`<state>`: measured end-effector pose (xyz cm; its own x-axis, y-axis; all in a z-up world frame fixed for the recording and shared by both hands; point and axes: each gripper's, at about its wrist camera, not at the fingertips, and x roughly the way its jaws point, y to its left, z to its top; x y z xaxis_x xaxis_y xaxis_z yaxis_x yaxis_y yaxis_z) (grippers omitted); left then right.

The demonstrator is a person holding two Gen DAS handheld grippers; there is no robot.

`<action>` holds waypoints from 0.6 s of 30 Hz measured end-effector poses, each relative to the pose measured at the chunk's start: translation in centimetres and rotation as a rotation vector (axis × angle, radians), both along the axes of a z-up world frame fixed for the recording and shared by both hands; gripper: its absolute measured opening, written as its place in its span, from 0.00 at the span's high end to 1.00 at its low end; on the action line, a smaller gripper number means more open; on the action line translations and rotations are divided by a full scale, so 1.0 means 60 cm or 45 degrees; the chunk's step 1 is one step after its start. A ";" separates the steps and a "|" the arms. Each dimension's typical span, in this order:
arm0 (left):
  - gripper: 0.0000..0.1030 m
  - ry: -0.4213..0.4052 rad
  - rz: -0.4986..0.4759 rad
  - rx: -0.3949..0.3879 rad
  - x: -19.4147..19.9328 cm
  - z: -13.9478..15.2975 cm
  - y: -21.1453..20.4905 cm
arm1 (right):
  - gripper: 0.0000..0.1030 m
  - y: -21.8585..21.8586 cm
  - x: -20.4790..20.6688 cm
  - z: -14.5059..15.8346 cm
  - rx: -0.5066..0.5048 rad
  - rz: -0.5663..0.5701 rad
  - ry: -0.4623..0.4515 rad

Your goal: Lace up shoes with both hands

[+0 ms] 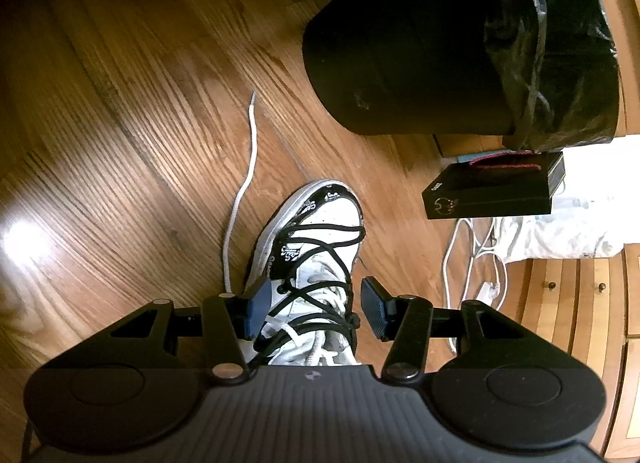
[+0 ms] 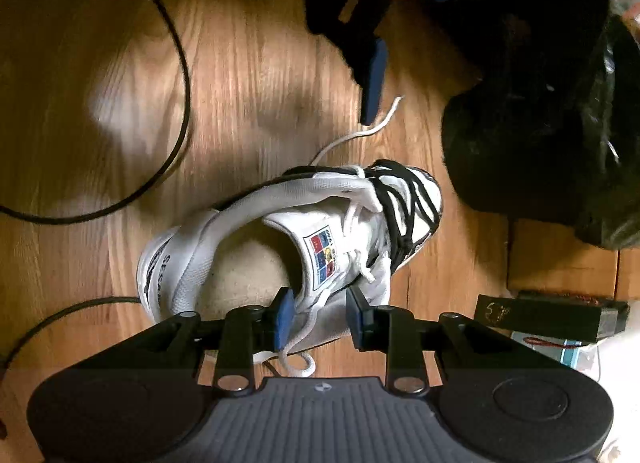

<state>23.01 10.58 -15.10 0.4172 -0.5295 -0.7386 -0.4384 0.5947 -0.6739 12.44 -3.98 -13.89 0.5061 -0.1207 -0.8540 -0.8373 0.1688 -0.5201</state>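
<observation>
Room: I see bare wood floor left of the sneaker; black bin and dark box crowd its toe side | Sneaker: on floor, long axis running toe-away toward bin | white lace trails left | left gripper jaws apart astride laces | right gripper jaws apart at collar.

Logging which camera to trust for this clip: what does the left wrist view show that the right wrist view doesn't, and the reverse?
Left wrist only: the shoe seen from above its laces, the white lace trailing straight across the floor, and a white cable.

Right wrist only: the shoe's opening, tongue label, a black cable and the left gripper.

Both: shoe, black and white laces, black bin, black box, wood floor, open jaws.
</observation>
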 end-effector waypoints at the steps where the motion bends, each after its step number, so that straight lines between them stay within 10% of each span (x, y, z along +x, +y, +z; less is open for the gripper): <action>1: 0.48 -0.003 0.000 -0.002 0.000 0.001 0.000 | 0.69 0.001 0.003 -0.002 -0.005 -0.006 0.012; 11: 0.48 -0.018 0.034 -0.018 0.006 0.006 0.015 | 0.68 0.006 0.032 -0.005 -0.091 -0.017 0.142; 18: 0.45 -0.056 0.044 -0.040 0.014 0.017 0.018 | 0.87 -0.020 0.021 0.004 -0.046 0.060 0.106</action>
